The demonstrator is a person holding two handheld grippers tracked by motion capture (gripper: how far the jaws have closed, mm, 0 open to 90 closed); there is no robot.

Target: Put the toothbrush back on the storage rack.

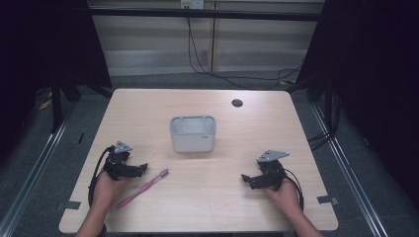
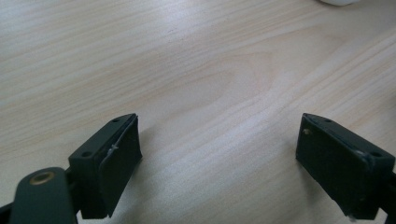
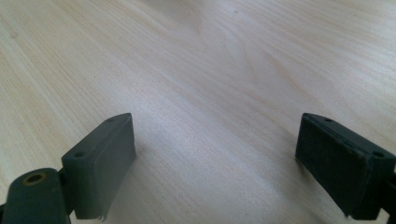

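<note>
high view: left gripper (image 1: 141, 168) rests near left on the table (image 1: 227, 207), jaws wide, just beside the pink toothbrush (image 1: 142, 188); right gripper (image 1: 245, 178) near right; grey tub (image 1: 193, 133) centre, farther off. left gripper view: jaws wide over bare wood. right gripper view: jaws wide, nothing between.

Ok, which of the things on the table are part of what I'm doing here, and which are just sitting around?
In the job:
- pink toothbrush, lying flat by the left gripper, whose jaws are open and empty
- white bin, upright mid-table, probably its destination
- right gripper, open, empty

Just there:
- black round cap near the table's far edge
- cables on the floor beyond
</note>
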